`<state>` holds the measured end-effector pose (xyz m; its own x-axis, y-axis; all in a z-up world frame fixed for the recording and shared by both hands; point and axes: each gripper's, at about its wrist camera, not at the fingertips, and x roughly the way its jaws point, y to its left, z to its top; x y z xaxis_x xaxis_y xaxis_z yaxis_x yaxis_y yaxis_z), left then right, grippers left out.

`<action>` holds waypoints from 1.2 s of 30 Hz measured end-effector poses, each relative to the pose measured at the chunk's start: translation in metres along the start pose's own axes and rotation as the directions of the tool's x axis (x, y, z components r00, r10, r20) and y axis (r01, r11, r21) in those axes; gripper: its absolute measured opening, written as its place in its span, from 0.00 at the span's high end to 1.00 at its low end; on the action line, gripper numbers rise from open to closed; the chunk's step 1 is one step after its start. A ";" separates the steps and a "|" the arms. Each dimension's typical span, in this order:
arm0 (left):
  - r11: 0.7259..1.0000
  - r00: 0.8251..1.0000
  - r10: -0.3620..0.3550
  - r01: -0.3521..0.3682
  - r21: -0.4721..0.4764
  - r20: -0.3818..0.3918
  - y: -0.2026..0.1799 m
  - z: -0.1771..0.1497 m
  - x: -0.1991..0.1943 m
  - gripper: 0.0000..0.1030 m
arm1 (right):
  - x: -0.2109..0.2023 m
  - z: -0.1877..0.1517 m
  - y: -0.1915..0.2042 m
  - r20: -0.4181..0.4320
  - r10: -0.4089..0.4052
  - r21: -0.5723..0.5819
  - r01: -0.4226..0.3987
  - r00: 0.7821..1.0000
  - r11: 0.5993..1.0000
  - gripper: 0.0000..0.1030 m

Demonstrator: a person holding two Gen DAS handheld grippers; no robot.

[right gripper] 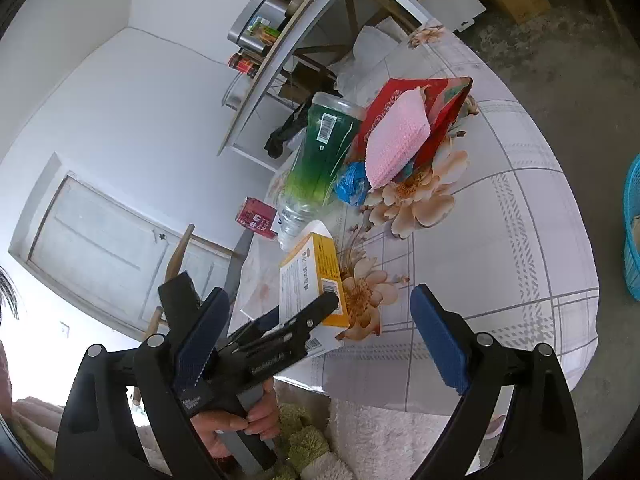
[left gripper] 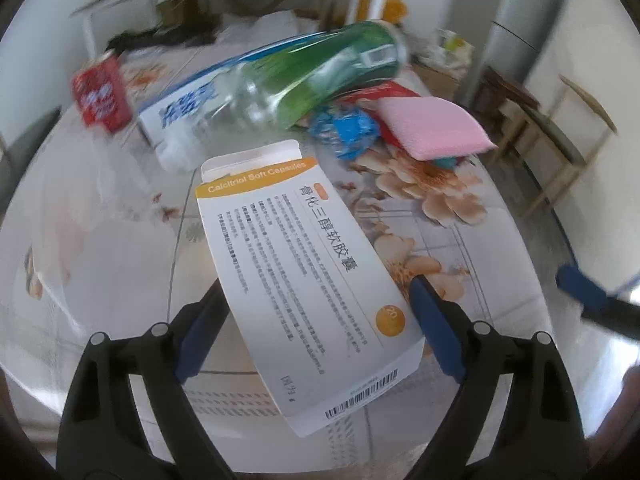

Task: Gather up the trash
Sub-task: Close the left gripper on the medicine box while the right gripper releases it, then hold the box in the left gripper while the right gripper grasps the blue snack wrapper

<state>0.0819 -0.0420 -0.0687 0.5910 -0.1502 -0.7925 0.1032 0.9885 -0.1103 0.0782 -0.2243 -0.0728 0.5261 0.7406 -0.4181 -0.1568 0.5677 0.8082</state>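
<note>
One white and orange cardboard medicine box [left gripper: 304, 276] sits between the two blue pads of the left hand-held gripper [left gripper: 316, 320]. The pads press on its long sides, so the left hand-held gripper is grasping the box. The box is tilted and held up above the tabletop [left gripper: 460, 240], which has a white cloth with a flower print. In the right wrist view the same box [right gripper: 310, 280] shows its yellow side, with the black fingers of the left hand-held gripper [right gripper: 316, 312] around it and a hand [right gripper: 240, 424] squeezing the handle.

The right hand-held gripper [right gripper: 316, 340] is released. Its blue pads stand wide apart with nothing between them.

Past the box lies a heap of other things on the tabletop. A clear plastic bottle with a green label [left gripper: 312, 76] lies on its side across a long white and blue carton [left gripper: 180, 116]. Just beside the bottle is a crumpled blue wrapper [left gripper: 348, 128]. Next to that, a pink sponge cloth [left gripper: 432, 128] rests on a red packet [right gripper: 440, 120]. A small red box [left gripper: 102, 96] stands at the far left, apart from the heap. A blue plastic basket [right gripper: 632, 232] shows at the right edge of the right wrist view, off the tabletop.
</note>
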 end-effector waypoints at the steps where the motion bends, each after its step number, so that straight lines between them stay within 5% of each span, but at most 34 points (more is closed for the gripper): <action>1: 0.999 1.000 -0.008 0.007 0.044 0.009 -0.001 -0.002 -0.003 0.17 | 0.000 0.000 0.001 0.000 -0.001 -0.004 0.001 1.000 1.000 0.13; 6: 0.969 0.992 -0.114 0.123 0.212 -0.056 0.000 -0.006 -0.010 0.16 | 0.000 -0.002 0.005 -0.004 -0.026 -0.034 0.026 1.000 0.999 0.13; 12: 0.979 0.982 -0.171 0.179 0.101 -0.083 0.024 0.011 -0.018 0.12 | 0.005 -0.004 0.005 -0.016 -0.054 -0.035 0.053 0.998 0.998 0.13; 16: 0.956 0.951 -0.292 0.287 -0.061 -0.099 0.044 0.017 -0.023 0.10 | 0.005 -0.005 0.008 -0.011 -0.060 -0.043 0.059 0.998 0.997 0.13; 20: 0.967 0.963 -0.245 0.235 -0.095 -0.108 0.041 0.021 -0.011 0.10 | 0.005 -0.004 0.009 -0.004 -0.068 -0.036 0.068 0.998 0.997 0.13; 29: 0.988 0.992 -0.070 0.084 0.133 -0.101 0.012 0.010 0.000 0.10 | 0.011 0.006 0.040 0.038 -0.155 -0.165 0.159 0.987 0.973 0.13; 32: 0.983 0.993 -0.070 0.085 0.165 -0.095 0.014 0.006 -0.001 0.21 | 0.028 0.013 0.057 0.029 -0.211 -0.259 0.211 0.977 0.942 0.13; 36: 0.983 0.993 -0.081 0.094 0.160 -0.088 0.019 0.006 -0.005 0.23 | 0.063 0.025 0.072 -0.004 -0.281 -0.356 0.261 0.960 0.897 0.20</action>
<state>0.0856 -0.0226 -0.0635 0.5083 -0.2274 -0.8306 0.2851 0.9546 -0.0869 0.1214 -0.1460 -0.0306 0.5455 0.5524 -0.6303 -0.3011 0.8310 0.4677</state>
